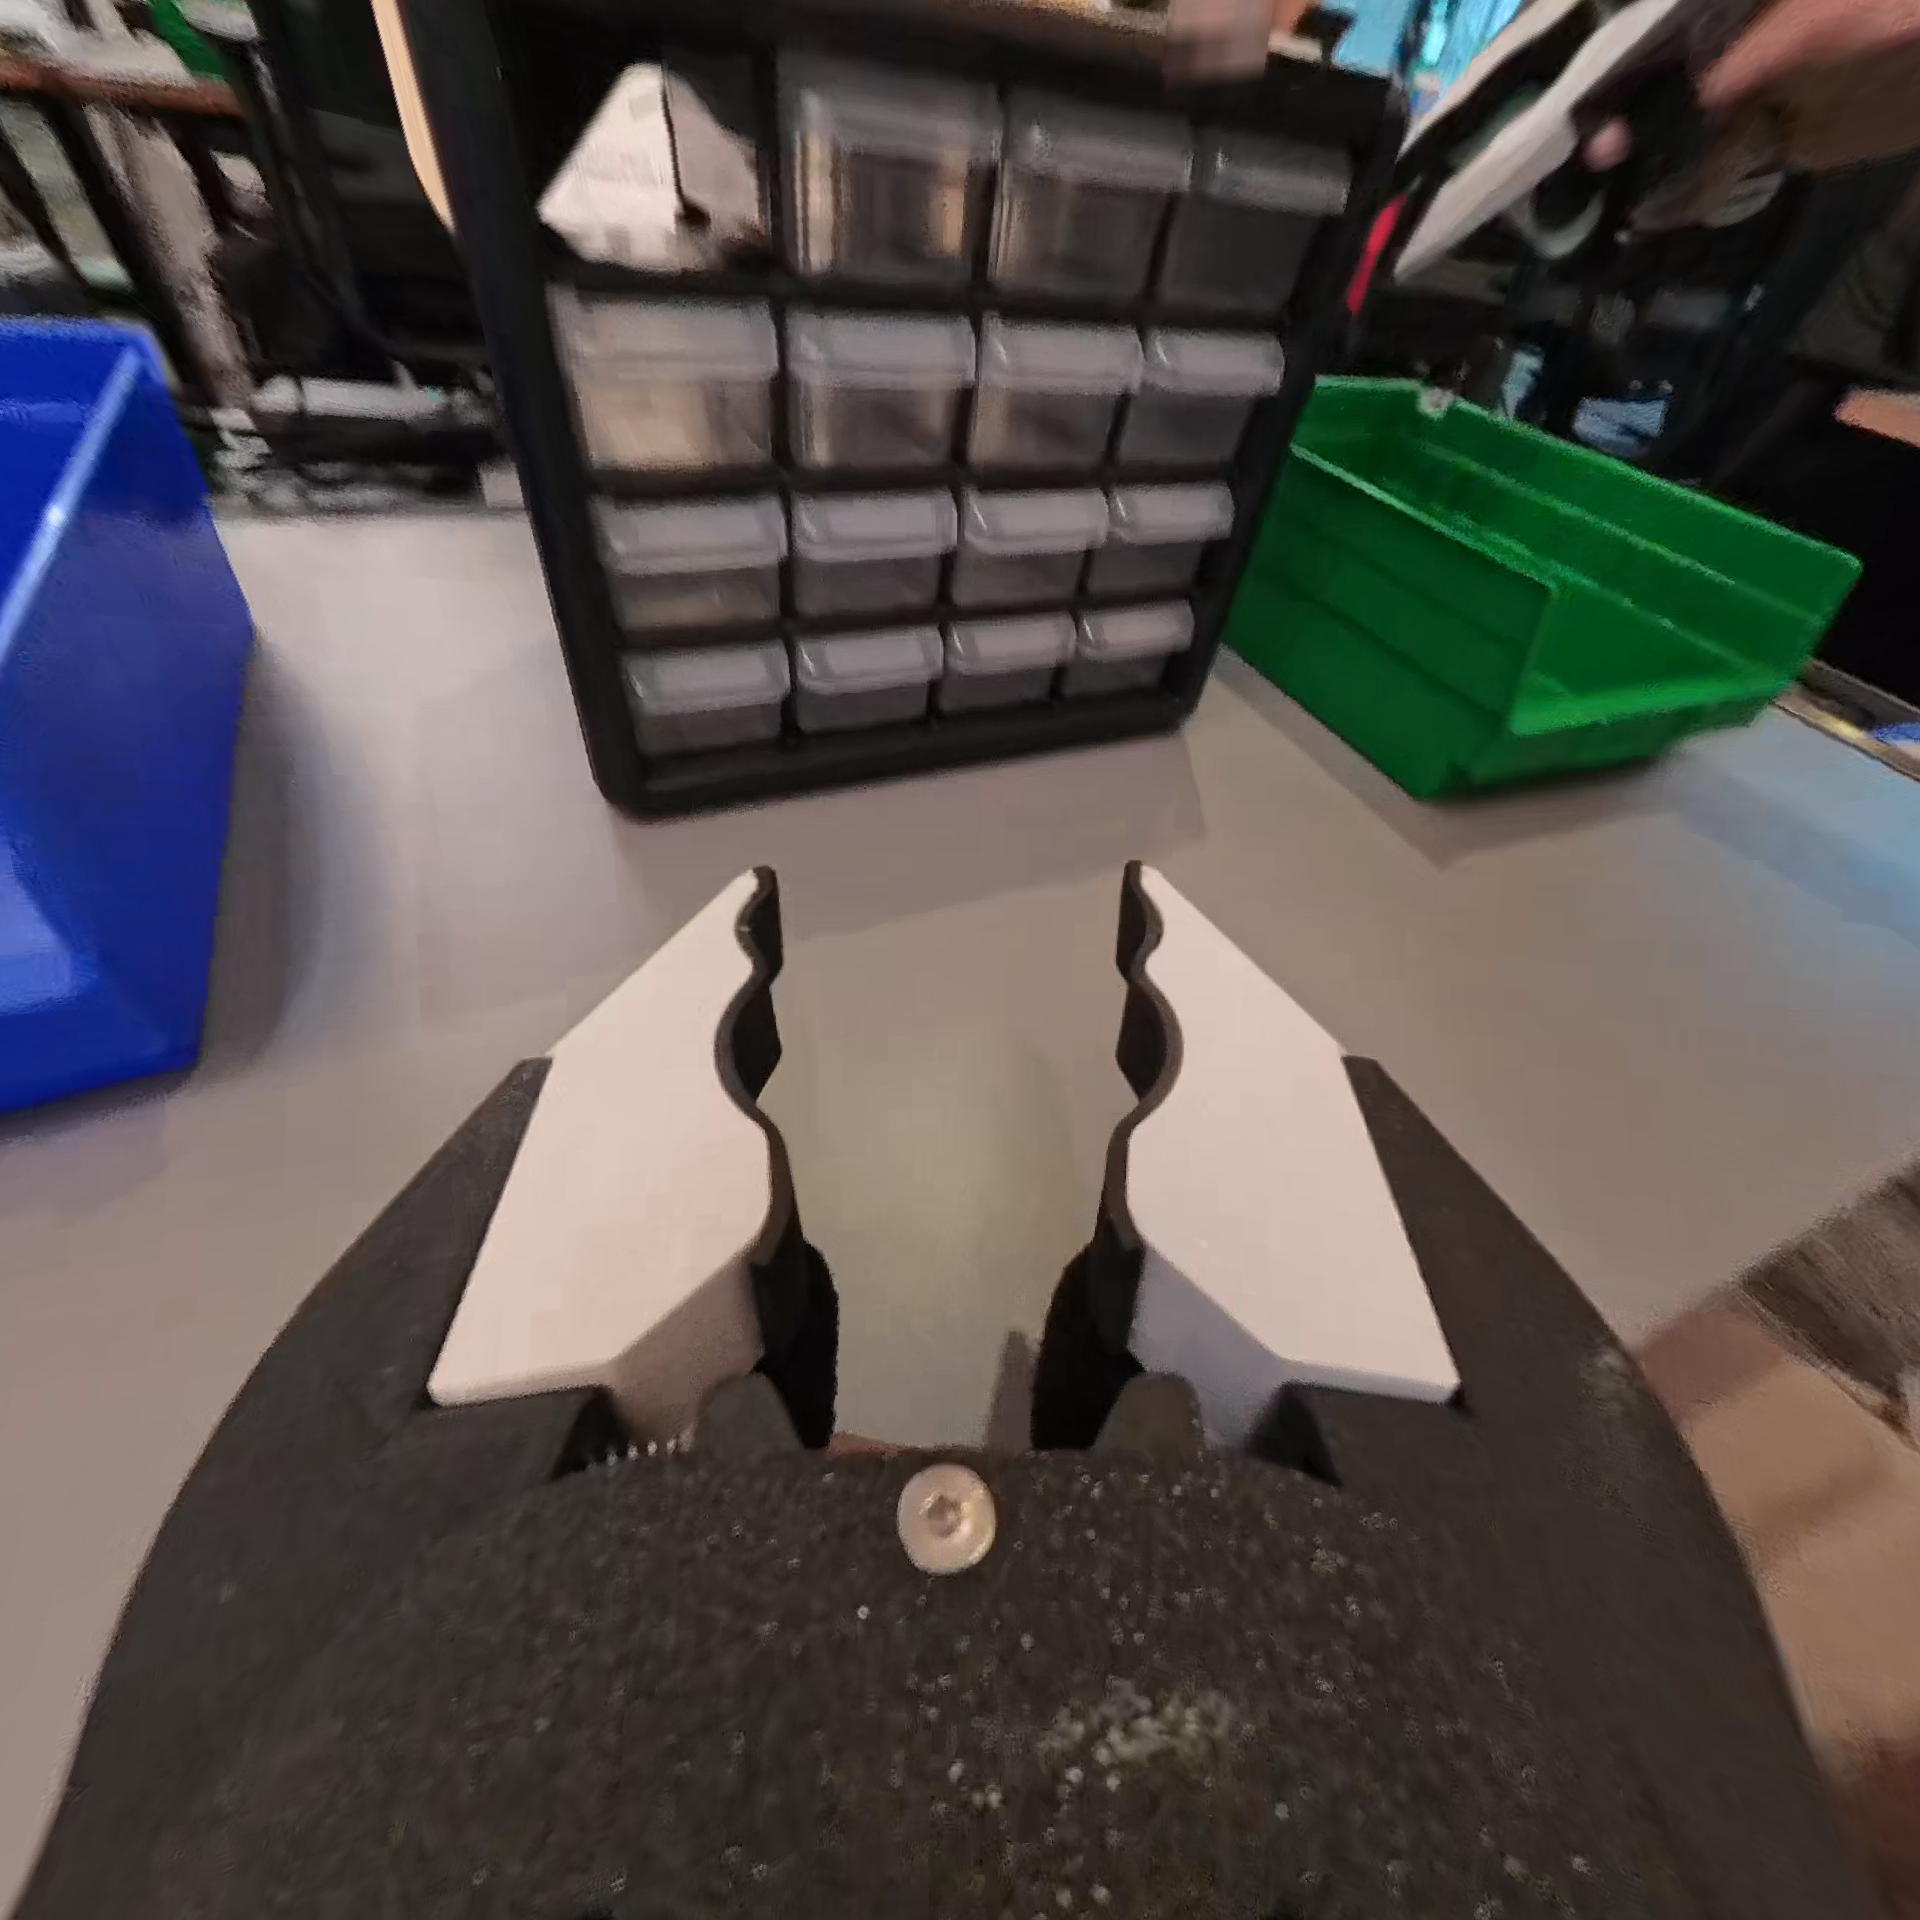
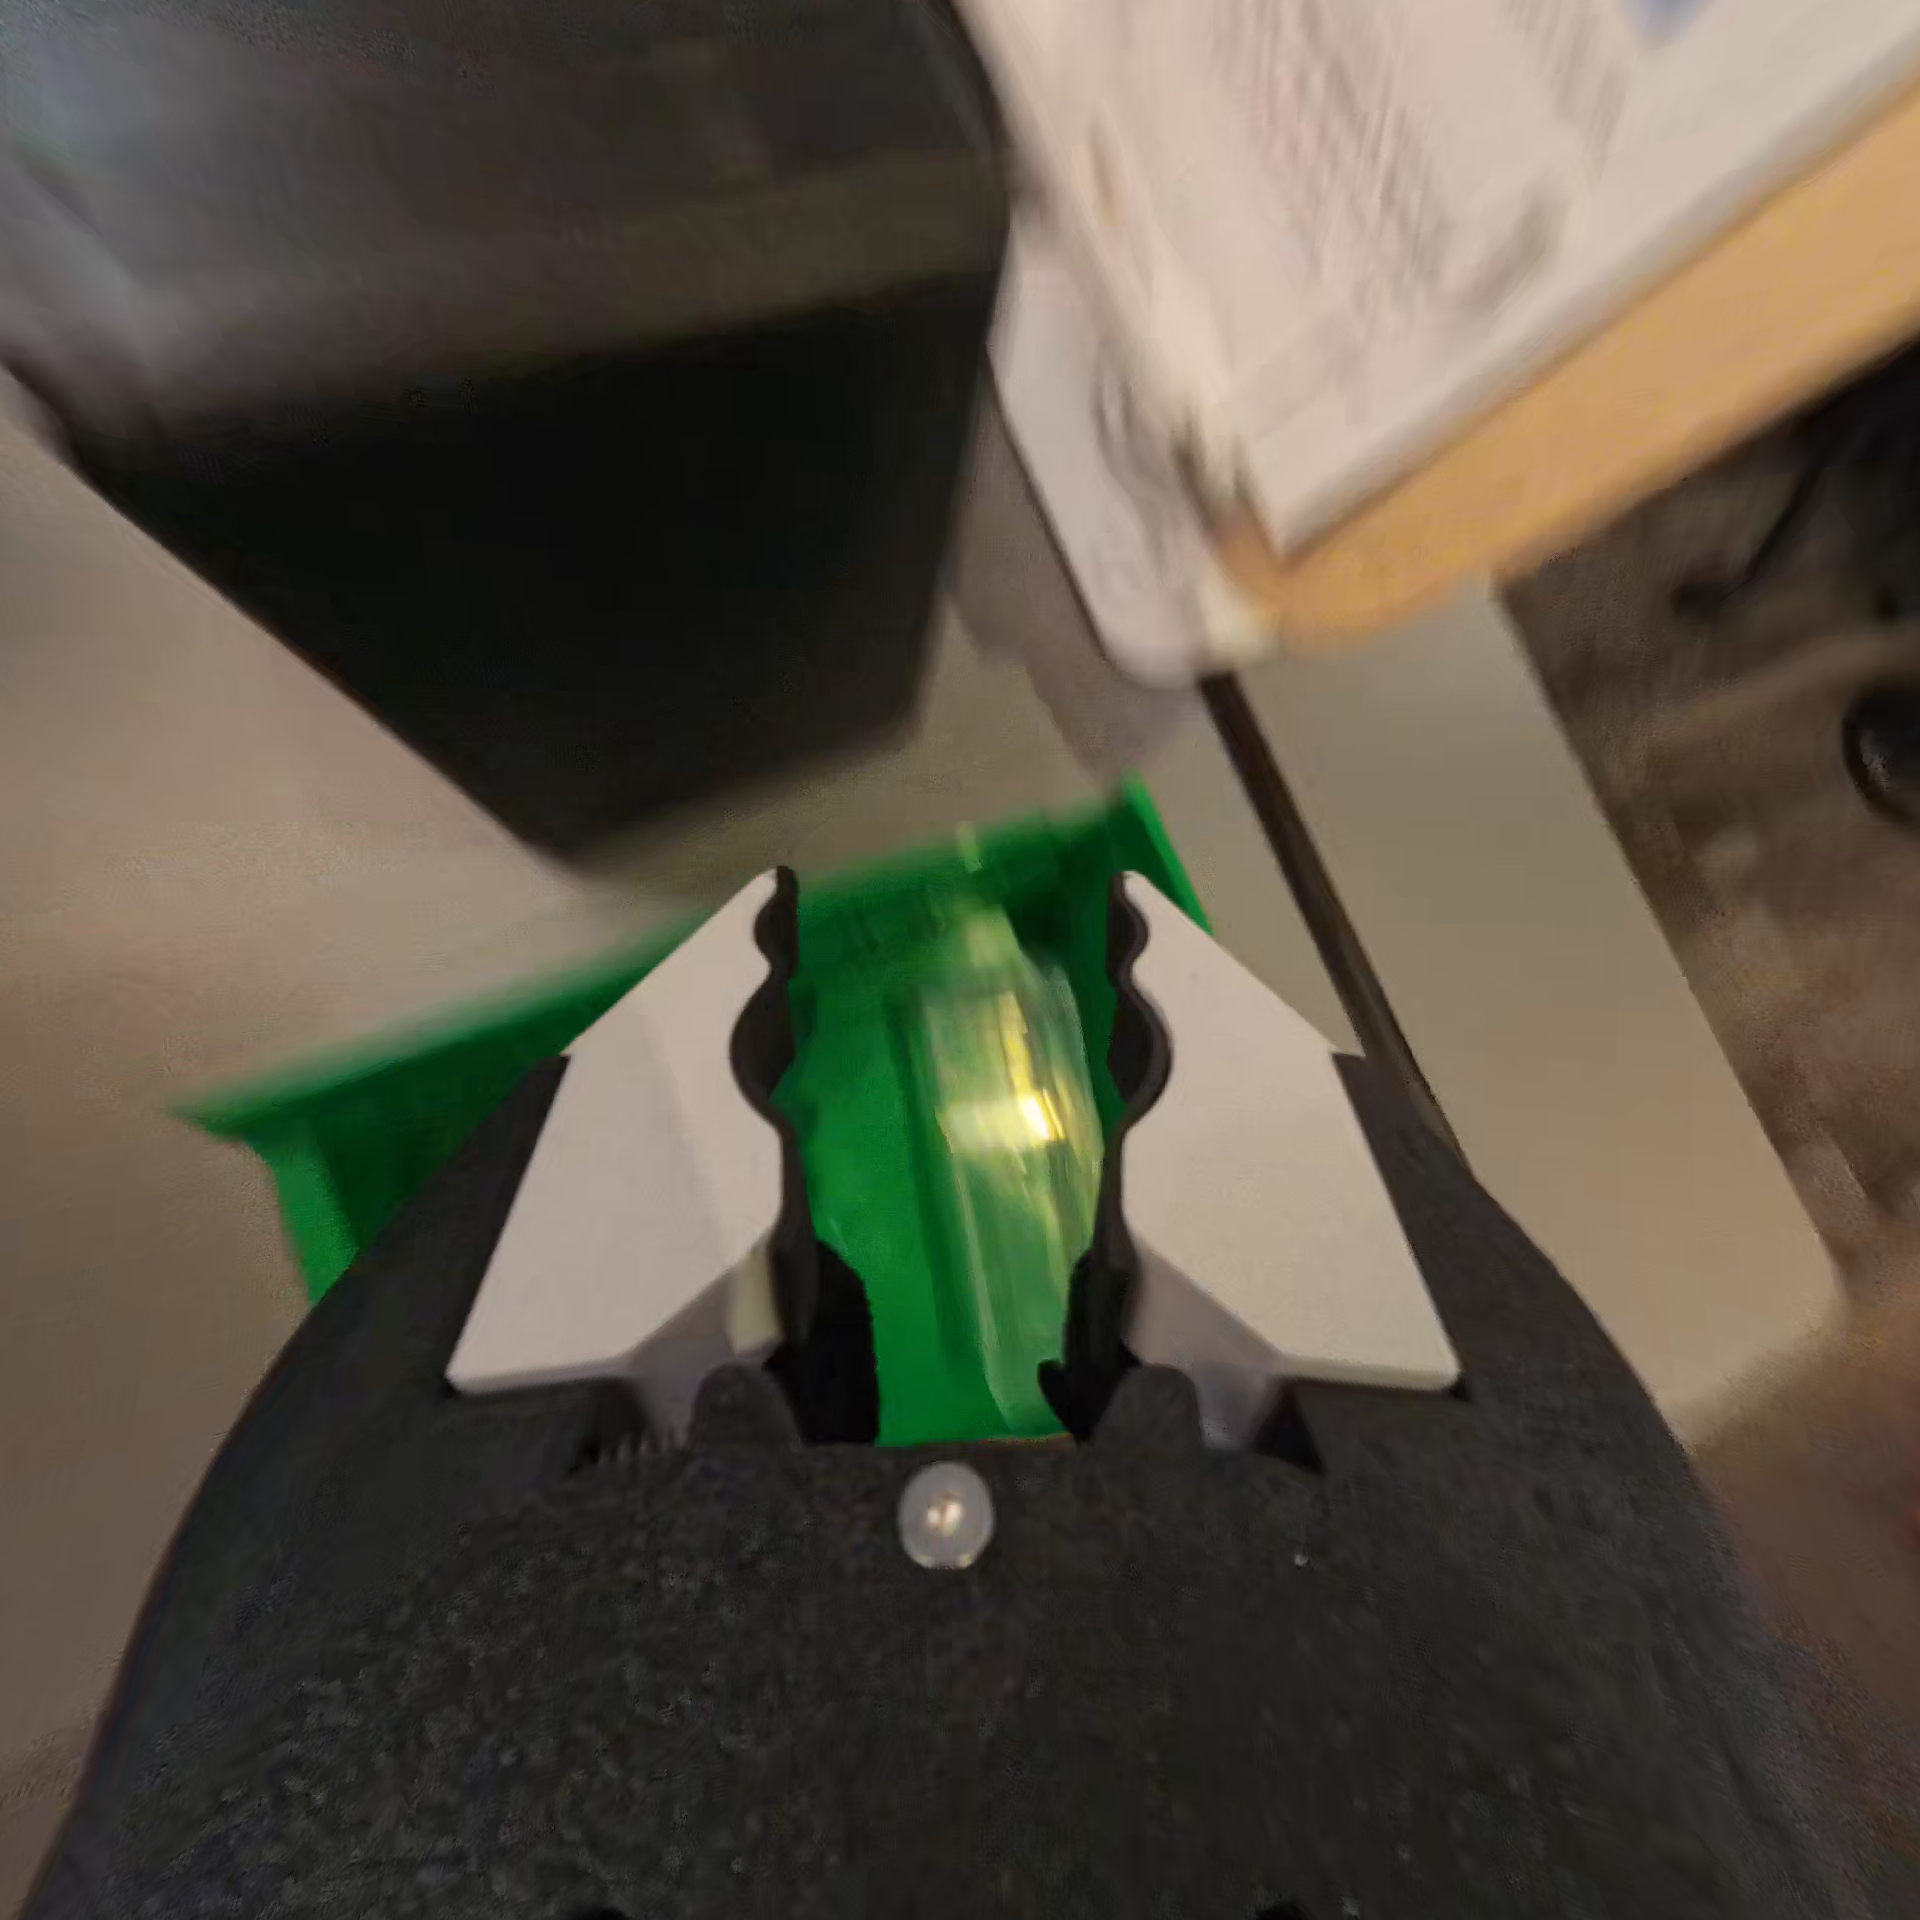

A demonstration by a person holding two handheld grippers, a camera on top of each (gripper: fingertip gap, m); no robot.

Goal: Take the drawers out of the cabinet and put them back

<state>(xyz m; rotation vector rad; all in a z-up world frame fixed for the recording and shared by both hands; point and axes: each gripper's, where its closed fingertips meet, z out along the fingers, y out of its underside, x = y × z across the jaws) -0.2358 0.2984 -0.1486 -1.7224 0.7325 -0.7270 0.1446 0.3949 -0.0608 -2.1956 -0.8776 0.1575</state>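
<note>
A workshop: parts cabinet (image 1: 894, 416), storage bins (image 1: 1507, 592), cluttered benches behind.

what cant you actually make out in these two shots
- Left wrist view: contents of the cabinet drawers, motion blur and frosted fronts.
- Left wrist view: top-left slot, blurred; a white shape sits there, unclear what.
- Right wrist view: clear item between the right claw fingers above the green bin, smeared; contact unclear.
</note>
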